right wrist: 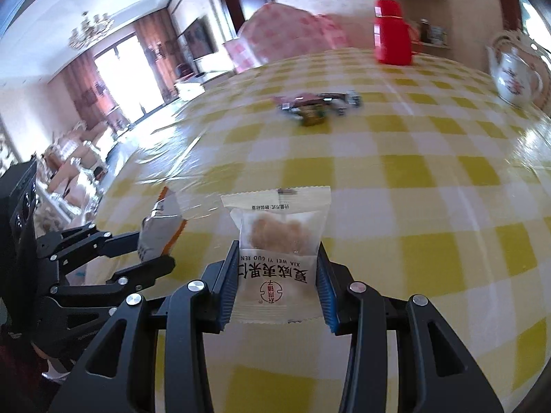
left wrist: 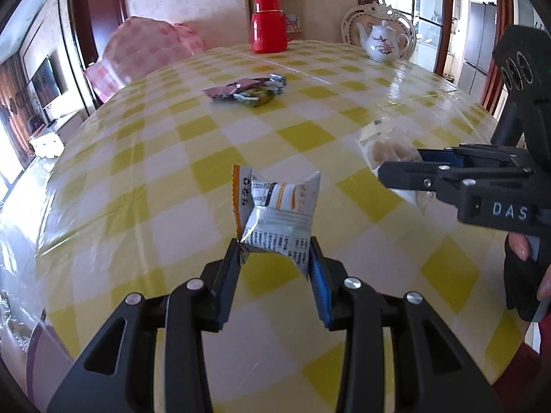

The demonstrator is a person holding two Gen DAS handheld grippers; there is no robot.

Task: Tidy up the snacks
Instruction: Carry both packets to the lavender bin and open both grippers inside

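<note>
The left gripper [left wrist: 275, 247] clamps a crumpled white and orange packet [left wrist: 279, 213] between its pads, holding it above the counter [left wrist: 172, 158]. Small black print covers the packet's grey and white back, too fine to read, and orange characters on its white upper part are blurred. In the right wrist view the same packet [right wrist: 162, 230] shows as a silvery, orange-edged wrapper sticking up from the left gripper [right wrist: 151, 251].

The right gripper [right wrist: 277, 265] is closed on a clear pouch [right wrist: 277, 251], its blue pads pressing both side edges. The pouch holds a pale brown, lumpy piece in its transparent half. Its white half carries the pinyin line "XIA WEI YI GUO REN", seen upside down, above large black Chinese characters and a round red seal. A short line of small black characters on the top seal is not legible. From the left wrist view, the right gripper [left wrist: 389, 167] reaches in from the right with the pouch [left wrist: 385, 148] at its tips, and white letters "DAS" stand on its black body, cut off by a gloved hand [left wrist: 523, 275].

Beyond both held snacks, nearer the red flask [left wrist: 268, 24], a small pile of wrappers [left wrist: 248, 91] lies on the yellow and white checked cloth. A white teapot [left wrist: 382, 41] with a painted red blossom branch stands to the right of the flask, near the counter's far edge.
</note>
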